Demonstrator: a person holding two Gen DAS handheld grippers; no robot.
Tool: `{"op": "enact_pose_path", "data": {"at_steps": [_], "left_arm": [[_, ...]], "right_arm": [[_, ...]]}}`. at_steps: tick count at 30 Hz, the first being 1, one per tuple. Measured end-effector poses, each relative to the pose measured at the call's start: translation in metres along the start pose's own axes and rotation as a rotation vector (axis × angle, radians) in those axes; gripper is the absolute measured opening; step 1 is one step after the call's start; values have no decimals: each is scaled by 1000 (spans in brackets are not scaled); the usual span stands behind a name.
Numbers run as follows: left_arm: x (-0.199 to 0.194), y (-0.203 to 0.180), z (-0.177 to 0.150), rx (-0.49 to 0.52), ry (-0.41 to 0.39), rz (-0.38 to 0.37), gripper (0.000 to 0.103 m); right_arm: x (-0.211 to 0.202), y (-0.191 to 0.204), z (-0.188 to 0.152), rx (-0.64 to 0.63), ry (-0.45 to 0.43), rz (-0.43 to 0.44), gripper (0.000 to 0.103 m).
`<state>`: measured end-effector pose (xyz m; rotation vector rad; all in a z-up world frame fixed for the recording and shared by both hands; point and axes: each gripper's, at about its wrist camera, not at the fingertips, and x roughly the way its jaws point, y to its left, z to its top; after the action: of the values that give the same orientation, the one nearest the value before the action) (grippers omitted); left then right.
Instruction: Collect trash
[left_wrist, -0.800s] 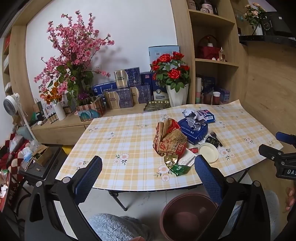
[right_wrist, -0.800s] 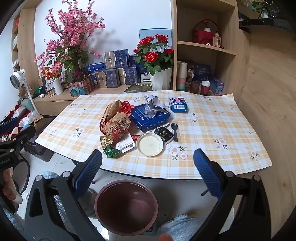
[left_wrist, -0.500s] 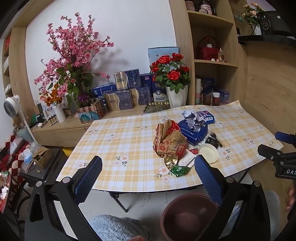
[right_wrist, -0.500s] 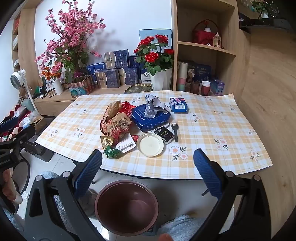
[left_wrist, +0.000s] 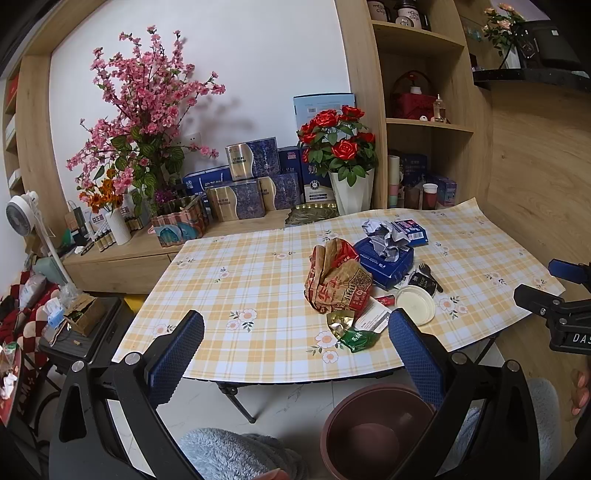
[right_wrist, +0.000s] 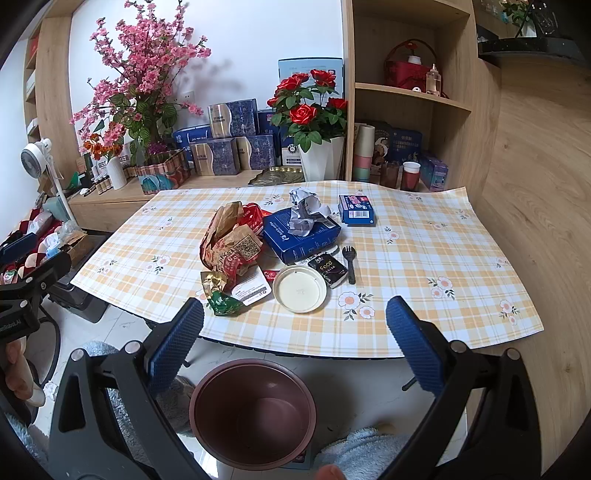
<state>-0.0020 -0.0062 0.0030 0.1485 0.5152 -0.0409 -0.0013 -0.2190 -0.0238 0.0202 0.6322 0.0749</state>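
Both the left gripper (left_wrist: 295, 343) and right gripper (right_wrist: 295, 328) hang released before the surface's (right_wrist: 424, 236) near edge; nothing collected yet. Next: grab the green wrapper (right_wrist: 223, 303) there, above the bin (right_wrist: 253, 411).

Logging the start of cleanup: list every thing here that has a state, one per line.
left tool: open, empty
right tool: open, empty
bin: on the floor, empty
paper bag: crumpled
grey paper: balled, on the blue box
round lid: lying flat
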Motion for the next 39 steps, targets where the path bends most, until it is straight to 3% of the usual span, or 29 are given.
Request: {"op": "enact_pose_path", "data": {"at_steps": [39], "left_arm": [[4,-5,-3,-1,4,-5,98]], "right_arm": [[2,-4,-2,2,5,-4,97]]}}
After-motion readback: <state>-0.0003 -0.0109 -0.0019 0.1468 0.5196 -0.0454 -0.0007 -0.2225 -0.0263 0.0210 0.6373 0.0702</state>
